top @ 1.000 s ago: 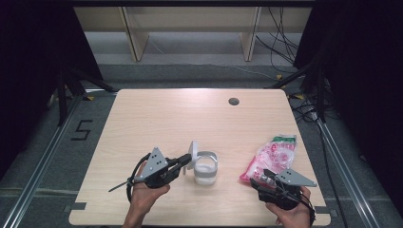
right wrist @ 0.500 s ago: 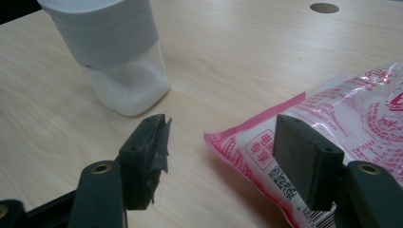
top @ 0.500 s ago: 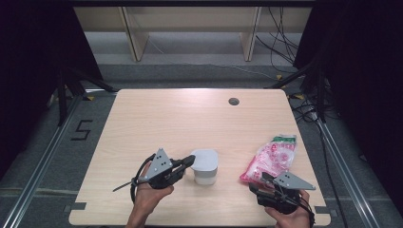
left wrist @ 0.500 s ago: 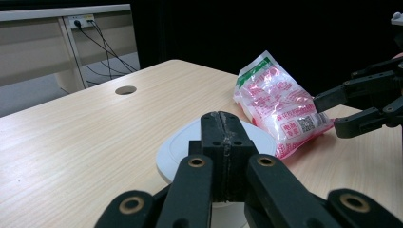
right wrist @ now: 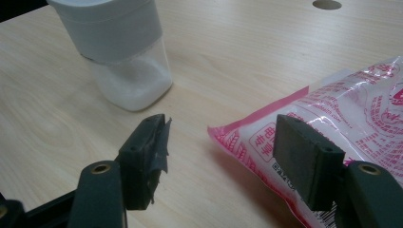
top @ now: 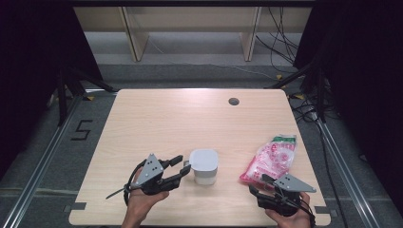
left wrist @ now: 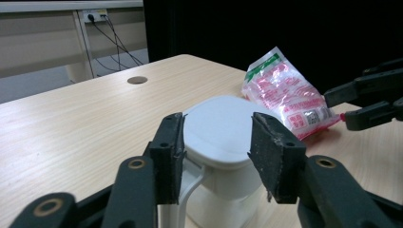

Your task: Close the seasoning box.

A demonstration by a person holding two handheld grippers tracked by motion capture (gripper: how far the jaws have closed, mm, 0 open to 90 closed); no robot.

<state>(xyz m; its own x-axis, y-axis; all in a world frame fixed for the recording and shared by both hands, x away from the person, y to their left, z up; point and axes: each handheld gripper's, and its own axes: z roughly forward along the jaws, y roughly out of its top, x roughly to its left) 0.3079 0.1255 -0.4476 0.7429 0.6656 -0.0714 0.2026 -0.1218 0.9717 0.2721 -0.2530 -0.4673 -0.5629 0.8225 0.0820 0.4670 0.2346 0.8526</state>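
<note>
A white container [top: 203, 166] with a shut white lid stands upright near the table's front middle; it holds white powder [right wrist: 130, 83]. My left gripper [top: 184, 164] is open just left of it, and the left gripper view has the lid [left wrist: 218, 137] between and just beyond the jaws. A pink and white printed bag [top: 271, 159] lies flat at the front right. My right gripper [top: 258, 183] is open at the bag's near corner, with the bag's edge [right wrist: 266, 130] between its jaws.
The light wooden table [top: 190, 123] has a round cable hole [top: 233, 101] at the back right. A wooden shelf unit [top: 190, 28] and cables stand on the floor beyond the table. Dark curtains close both sides.
The container's lid, flipped up a second ago, is now shut. My left gripper swung in at the lid and has drawn back slightly left. The right gripper has barely moved.
</note>
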